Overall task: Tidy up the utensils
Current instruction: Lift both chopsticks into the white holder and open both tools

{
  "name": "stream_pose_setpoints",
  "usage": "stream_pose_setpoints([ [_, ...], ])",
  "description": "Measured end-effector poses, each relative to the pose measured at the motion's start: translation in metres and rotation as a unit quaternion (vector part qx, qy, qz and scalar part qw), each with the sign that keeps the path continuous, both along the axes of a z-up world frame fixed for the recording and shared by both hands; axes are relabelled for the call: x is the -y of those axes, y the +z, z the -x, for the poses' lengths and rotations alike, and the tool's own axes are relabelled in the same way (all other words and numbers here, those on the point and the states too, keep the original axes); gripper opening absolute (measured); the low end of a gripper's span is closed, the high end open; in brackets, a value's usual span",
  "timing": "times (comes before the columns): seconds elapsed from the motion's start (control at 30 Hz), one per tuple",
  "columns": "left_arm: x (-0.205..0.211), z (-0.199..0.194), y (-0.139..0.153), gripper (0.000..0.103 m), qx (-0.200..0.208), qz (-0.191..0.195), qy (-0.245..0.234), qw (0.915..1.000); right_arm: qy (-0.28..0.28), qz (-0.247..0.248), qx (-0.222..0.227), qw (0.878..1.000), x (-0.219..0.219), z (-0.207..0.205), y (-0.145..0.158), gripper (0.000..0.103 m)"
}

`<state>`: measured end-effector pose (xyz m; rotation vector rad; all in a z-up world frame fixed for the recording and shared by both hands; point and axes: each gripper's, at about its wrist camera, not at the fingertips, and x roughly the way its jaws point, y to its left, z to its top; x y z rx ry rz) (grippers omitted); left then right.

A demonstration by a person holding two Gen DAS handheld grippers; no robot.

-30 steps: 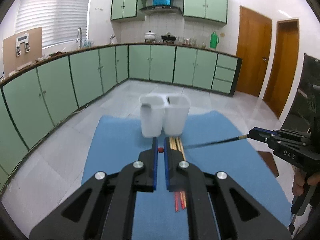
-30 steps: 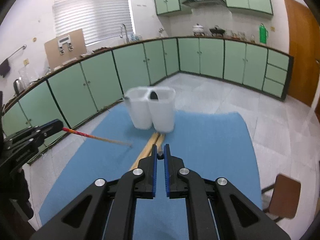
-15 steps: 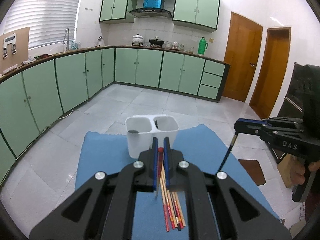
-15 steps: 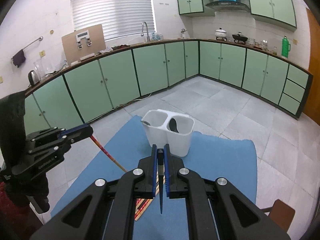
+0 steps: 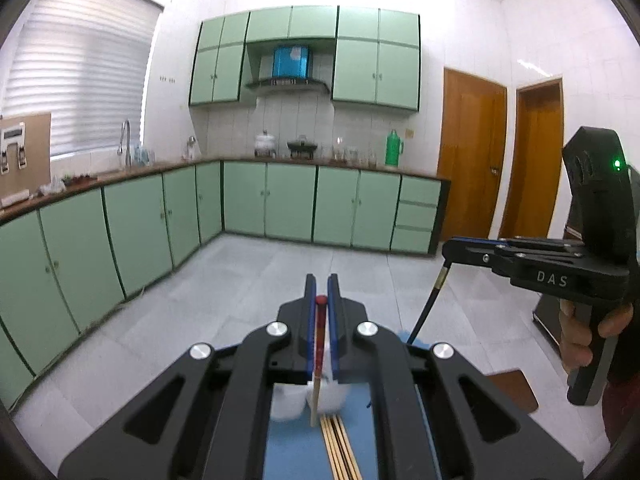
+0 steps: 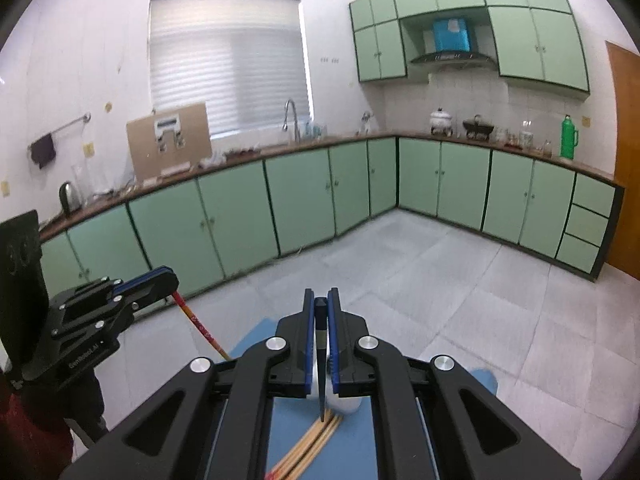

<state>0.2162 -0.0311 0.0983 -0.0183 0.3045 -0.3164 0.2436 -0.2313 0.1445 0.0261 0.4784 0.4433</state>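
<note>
I am lifting both tongs higher than half a second ago: the holder point(image 5: 286, 400), then in plain view ahead of the left tongs point(image 5: 321, 300), is now sinking almost out of sight beneath them, and both cameras are pitching up toward the cupboards. The left tongs are pinching a red chopstick point(image 5: 319, 344), which is hanging nearly straight down with its tip just above the holder. The right tongs point(image 6: 321, 304) are pinching a black chopstick point(image 6: 321, 364), also swung from slanted to upright, its point hanging over the loose chopsticks point(image 6: 316, 438) lying on the blue bench point(image 6: 288, 424) just before the holder. I am reading this as both sticks being lined up for a drop into the compartments. The bench edges are close on both sides, the air above the holder is looking open, and the two tongs are keeping well apart.
</note>
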Motion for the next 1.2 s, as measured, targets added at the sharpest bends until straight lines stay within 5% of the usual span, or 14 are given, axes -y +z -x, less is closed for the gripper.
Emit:
stream_pose_setpoints([
  [0.17, 0.004, -0.035, 0.015, 0.004, 0.025, 0.010, 0.014, 0.9995, -0.022, -0.001, 0.020, 1.000, 0.000, -0.031, 0.009, 0.006],
  [0.33, 0.015, -0.070, 0.002, 0.004, 0.025, -0.002, 0.030, 0.9992, -0.037, 0.006, 0.018, 0.999, -0.008, -0.065, -0.015, 0.006],
  [0.6, 0.022, -0.123, -0.056, 0.005, -0.045, -0.013, 0.032, 0.9984, -0.052, 0.011, -0.028, 0.998, -0.015, -0.101, -0.077, 0.006],
  [0.83, 0.009, -0.124, -0.079, 0.006, -0.080, -0.015, 0.028, 0.9963, -0.054, 0.016, -0.045, 0.997, -0.007, -0.096, -0.095, 0.011],
  [0.97, 0.000, -0.113, -0.077, 0.011, -0.077, -0.016, 0.029, 0.9965, -0.067, 0.003, -0.032, 0.997, 0.007, -0.080, -0.087, 0.035],
  [1.03, -0.004, -0.101, -0.075, 0.023, -0.077, -0.013, 0.031, 0.9965, -0.076, -0.002, -0.027, 0.997, 0.014, -0.069, -0.083, 0.041],
  [1.2, -0.010, -0.057, -0.088, 0.046, -0.089, -0.016, 0.037, 0.9952, -0.104, -0.010, -0.021, 0.994, 0.031, -0.027, -0.091, 0.077],
])
